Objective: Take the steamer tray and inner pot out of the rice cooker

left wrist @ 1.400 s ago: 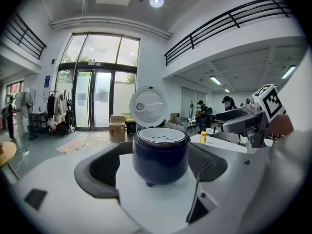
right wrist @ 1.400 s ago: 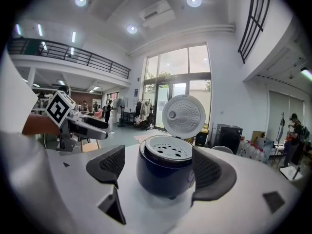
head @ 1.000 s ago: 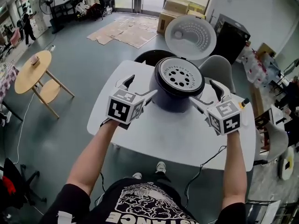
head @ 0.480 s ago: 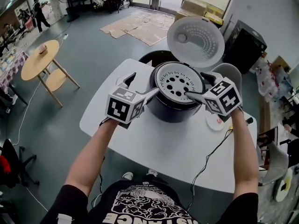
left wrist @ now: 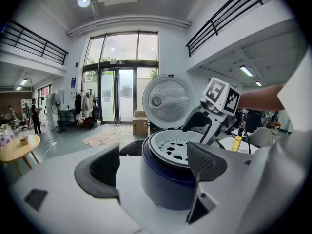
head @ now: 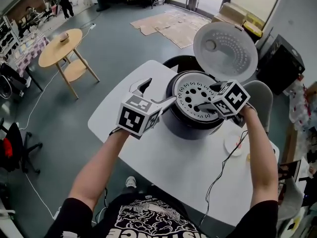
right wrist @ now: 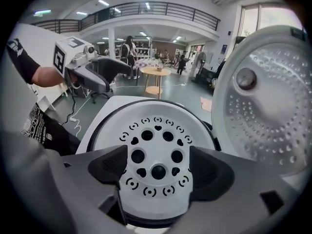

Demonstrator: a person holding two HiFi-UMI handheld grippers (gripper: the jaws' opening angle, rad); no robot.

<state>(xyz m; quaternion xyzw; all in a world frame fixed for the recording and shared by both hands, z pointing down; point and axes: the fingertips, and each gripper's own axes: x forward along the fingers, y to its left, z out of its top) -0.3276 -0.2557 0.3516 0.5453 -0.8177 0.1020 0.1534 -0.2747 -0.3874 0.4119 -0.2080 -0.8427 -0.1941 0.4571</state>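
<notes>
Cooker (head: 182, 125): dark blue, upright at centre. Lid (head: 225, 51) open, raised at far right. White tray (head: 187, 92), round holes, sits level in its mouth. Pot hidden.

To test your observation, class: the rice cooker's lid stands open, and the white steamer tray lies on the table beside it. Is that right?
Not quite. The lid stands open, but the white steamer tray sits in the rice cooker, not on the table; the right gripper view shows it.
</notes>
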